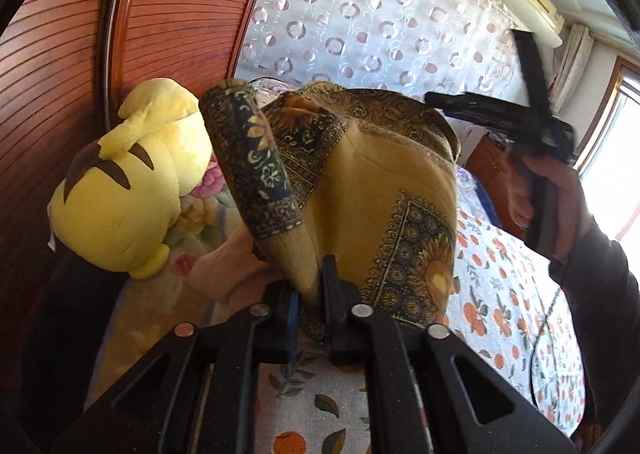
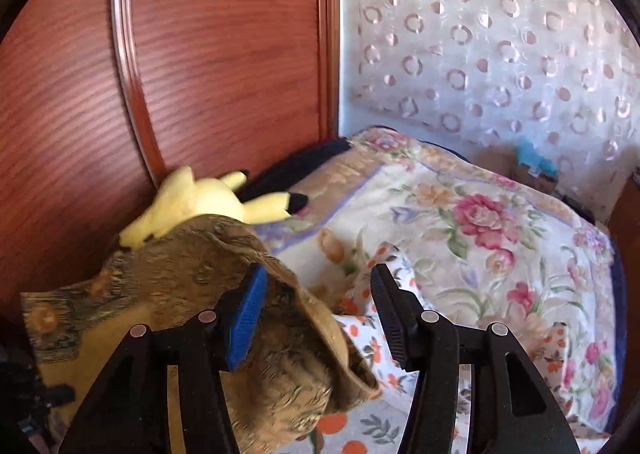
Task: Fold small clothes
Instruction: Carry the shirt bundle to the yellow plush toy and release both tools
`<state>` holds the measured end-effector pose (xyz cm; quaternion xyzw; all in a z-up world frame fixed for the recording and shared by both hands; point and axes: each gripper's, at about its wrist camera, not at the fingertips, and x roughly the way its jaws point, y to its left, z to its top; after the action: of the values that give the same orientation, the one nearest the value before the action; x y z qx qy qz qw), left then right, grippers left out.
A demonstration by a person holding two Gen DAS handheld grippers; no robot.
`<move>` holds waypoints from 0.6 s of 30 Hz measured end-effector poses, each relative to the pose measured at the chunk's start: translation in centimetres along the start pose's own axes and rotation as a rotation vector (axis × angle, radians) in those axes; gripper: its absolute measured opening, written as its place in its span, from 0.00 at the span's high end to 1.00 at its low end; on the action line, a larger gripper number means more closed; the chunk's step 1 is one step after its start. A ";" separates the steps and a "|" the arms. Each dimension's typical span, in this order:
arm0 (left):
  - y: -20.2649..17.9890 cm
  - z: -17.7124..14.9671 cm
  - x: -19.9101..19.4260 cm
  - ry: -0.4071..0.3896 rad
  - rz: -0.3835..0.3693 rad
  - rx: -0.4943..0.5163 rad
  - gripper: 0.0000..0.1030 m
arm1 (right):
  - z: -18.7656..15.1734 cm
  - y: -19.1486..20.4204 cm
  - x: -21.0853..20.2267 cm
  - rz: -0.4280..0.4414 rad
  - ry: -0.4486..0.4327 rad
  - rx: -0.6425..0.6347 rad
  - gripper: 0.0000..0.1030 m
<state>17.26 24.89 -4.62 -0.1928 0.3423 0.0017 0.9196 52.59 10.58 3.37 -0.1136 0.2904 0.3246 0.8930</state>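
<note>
On floral bedsheet (image 1: 500, 294), bunched mustard patterned garment (image 1: 380, 190), left tongs (image 1: 310, 318) pinching.

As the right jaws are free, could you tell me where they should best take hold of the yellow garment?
Grip the garment at its loose bunched edge, which lies between the open right jaws. Come in from the right, over the orange-print sheet: the left gripper already pinches the other end.

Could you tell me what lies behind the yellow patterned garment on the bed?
Behind the garment a yellow plush toy lies against the wooden headboard. The cloth covers the toy's lower part in the right wrist view, so what lies beneath it cannot be seen.
</note>
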 end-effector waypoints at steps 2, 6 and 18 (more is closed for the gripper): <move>0.0 0.0 -0.1 0.003 0.022 0.008 0.75 | -1.1 0.8 -1.0 0.050 -0.032 -0.013 0.46; -0.1 0.1 -0.9 -0.008 0.029 0.033 0.55 | -3.9 1.7 -1.8 0.132 -0.041 -0.006 0.46; -2.4 -0.5 -4.5 -0.077 0.057 0.145 0.23 | -6.5 1.2 -1.8 0.093 0.006 0.021 0.46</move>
<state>13.87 23.07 -1.28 -0.1156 0.3112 0.0104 0.9432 47.80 8.00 -0.83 -0.0913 0.3014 0.3623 0.8772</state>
